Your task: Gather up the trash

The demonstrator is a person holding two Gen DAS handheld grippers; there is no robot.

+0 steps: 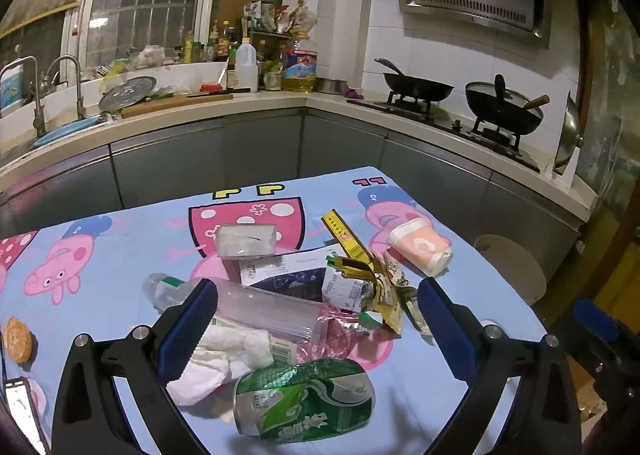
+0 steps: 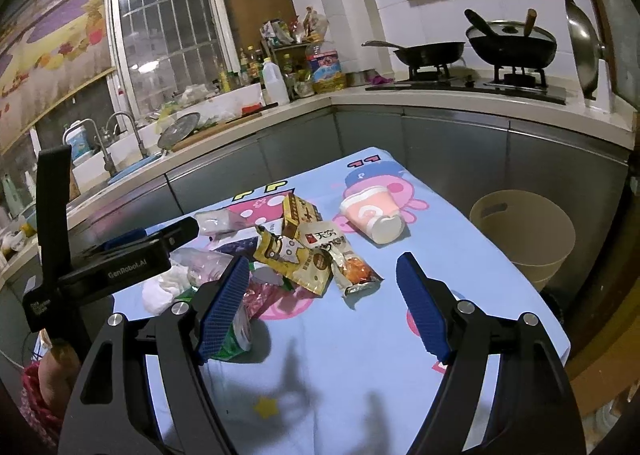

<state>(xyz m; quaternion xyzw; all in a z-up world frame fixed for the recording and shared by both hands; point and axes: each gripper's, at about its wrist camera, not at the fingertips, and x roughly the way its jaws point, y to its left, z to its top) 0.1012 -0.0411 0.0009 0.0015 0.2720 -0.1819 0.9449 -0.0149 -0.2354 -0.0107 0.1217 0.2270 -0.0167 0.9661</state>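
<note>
A heap of trash lies on the blue cartoon tablecloth (image 2: 400,335). In it are a crushed green can (image 1: 304,401), white tissue (image 1: 224,355), a clear plastic bag (image 1: 272,315), gold snack wrappers (image 2: 296,259) and a pink paper cup (image 2: 374,219) on its side. My left gripper (image 1: 318,285) hangs open over the heap, with the can and tissue low between its fingers and nothing gripped. My right gripper (image 2: 323,259) stands open over bare cloth right of the heap, its left finger (image 2: 224,307) hiding part of the can. A beige bin (image 2: 524,235) stands on the floor past the table's right edge.
A round biscuit (image 1: 16,339) lies near the cloth's left edge. Behind the table runs an L-shaped counter with a sink (image 1: 60,127), bottles and a stove with two woks (image 1: 504,111). Grey cabinets stand close behind the table's far edge.
</note>
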